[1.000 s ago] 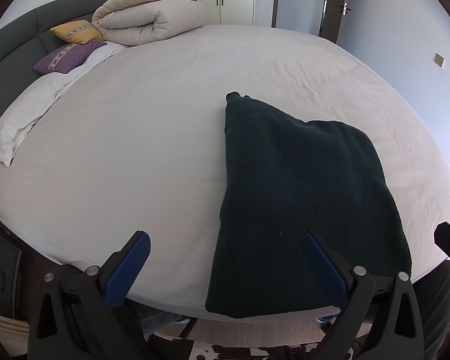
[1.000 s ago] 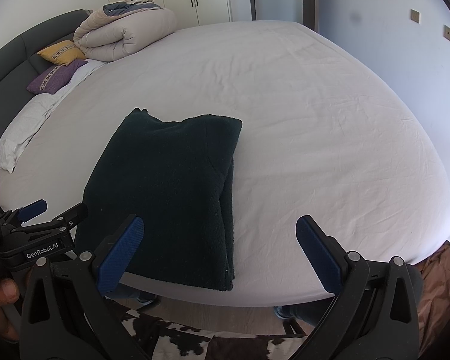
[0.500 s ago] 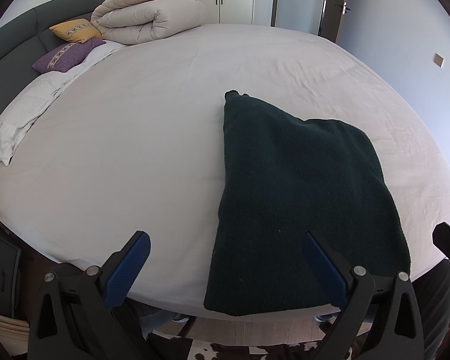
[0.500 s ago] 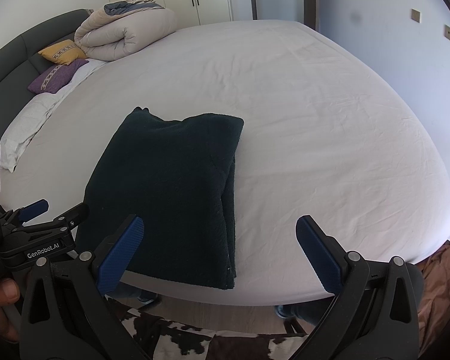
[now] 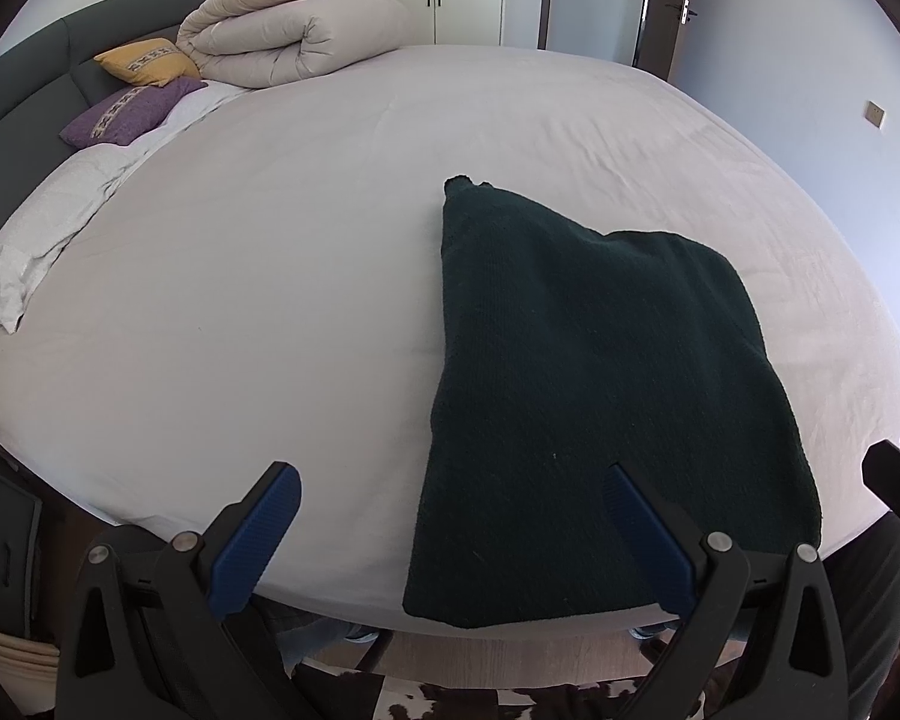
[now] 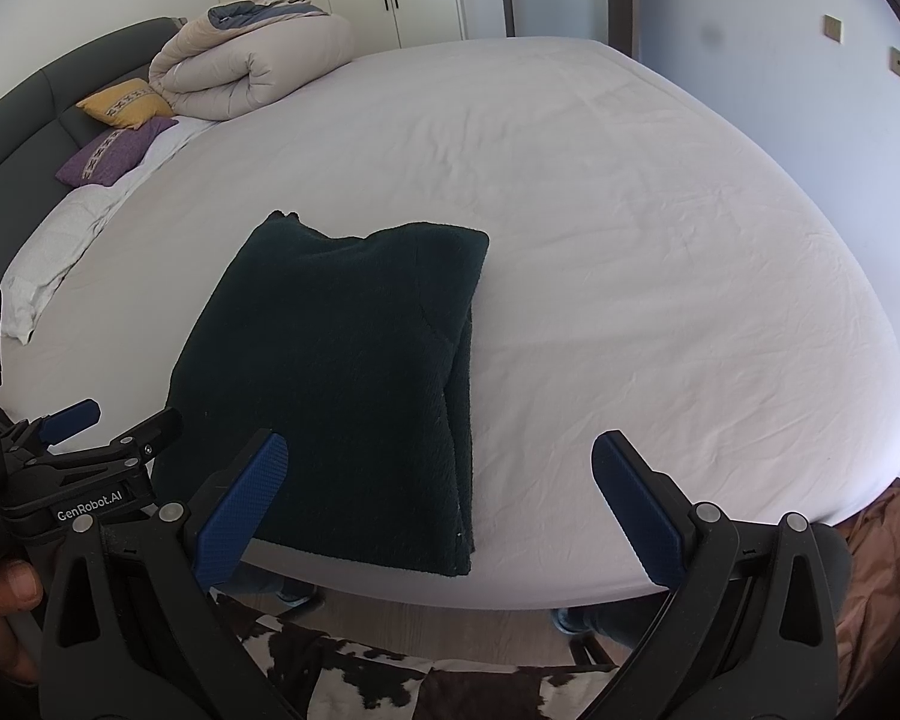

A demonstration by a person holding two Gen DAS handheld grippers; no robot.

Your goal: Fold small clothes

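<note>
Folded dark garment lies on bed; rolled duvet well apart.

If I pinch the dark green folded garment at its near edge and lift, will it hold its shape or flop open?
The dark green garment looks like thick, soft knit, so it will probably sag rather than hold flat. Its stacked layers show along the right edge, so a one-point pinch may let them slide apart. Lying flat on the white sheet, it shouldn't roll, but may drag and bunch.

Matt, nubby knit garment on smooth white cotton sheet; ribbed blue pads on black plastic fingers.
</note>
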